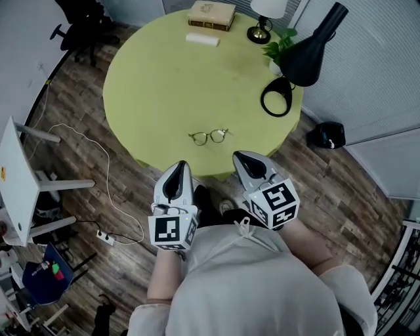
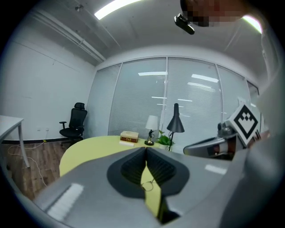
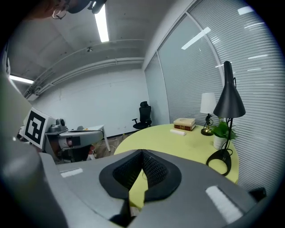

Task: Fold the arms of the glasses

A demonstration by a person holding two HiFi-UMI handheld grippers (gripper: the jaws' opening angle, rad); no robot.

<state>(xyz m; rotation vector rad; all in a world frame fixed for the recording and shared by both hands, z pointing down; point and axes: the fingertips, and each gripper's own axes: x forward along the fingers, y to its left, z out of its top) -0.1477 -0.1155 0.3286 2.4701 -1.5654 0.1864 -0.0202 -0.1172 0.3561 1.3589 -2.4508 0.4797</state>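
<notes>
Glasses point(image 1: 209, 136) on round green table point(image 1: 157, 85)

We're in an office here, folks, a small meeting room by the look of it. A round yellow-green table point(image 1: 164, 85) sits on wood-plank flooring point(image 1: 85, 151). Along its far edge are a black desk lamp point(image 1: 308, 49), a white-shaded lamp point(image 1: 266, 13), a stack of books point(image 1: 211, 14) and a potted plant point(image 1: 282, 44). Glass partition walls point(image 2: 133, 98) with slatted blinds run behind it (classic corporate fit-out). A black swivel chair point(image 2: 73, 122) waits by the white wall, a strip light point(image 3: 101, 22) glows overhead, and off to the side there's a white desk point(image 1: 16, 177) and a power strip point(image 1: 105, 237) on the floor.
</notes>
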